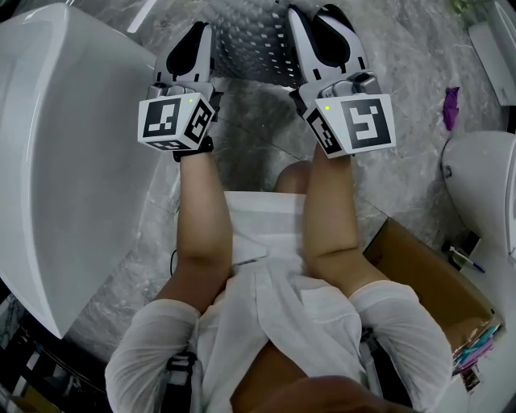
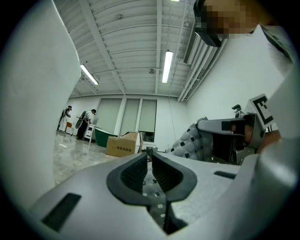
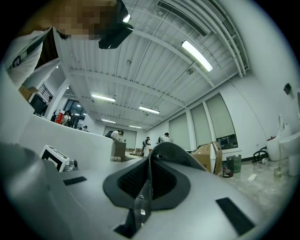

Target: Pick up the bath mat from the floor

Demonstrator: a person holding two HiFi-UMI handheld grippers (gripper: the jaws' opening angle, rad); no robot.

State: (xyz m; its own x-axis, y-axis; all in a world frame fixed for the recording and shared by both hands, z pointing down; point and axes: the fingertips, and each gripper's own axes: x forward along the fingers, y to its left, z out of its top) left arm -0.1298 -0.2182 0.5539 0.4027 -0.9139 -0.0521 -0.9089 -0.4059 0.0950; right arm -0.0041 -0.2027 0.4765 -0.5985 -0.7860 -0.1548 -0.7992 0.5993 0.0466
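Left tongs pinching the bath mat by its edge: pads almost together, thin dotted grey strip in the seam. Right tongs pressed together, same kind of thin strip in the seam. Mat up at tong height, spanning between both tips. Knobbly face with dark dots visible from the left gripper view, just beside the right gripper. Can't tell whether the lower edge clears the floor.

Edges and room:
- White bathtub tight on the left, rim running alongside the left forearm and near the left tongs.
- Toilet on the right, well apart from the right tongs.
- Open cardboard box just beside the right elbow.
- Bare marble strip between tub and toilet, widest ahead and to the right.

Other stuff:
- Small purple item on the floor between the right tongs and the toilet.
- Pen by the toilet base.
- Ahead, open hall: closed cardboard carton, dark bin, people far off.
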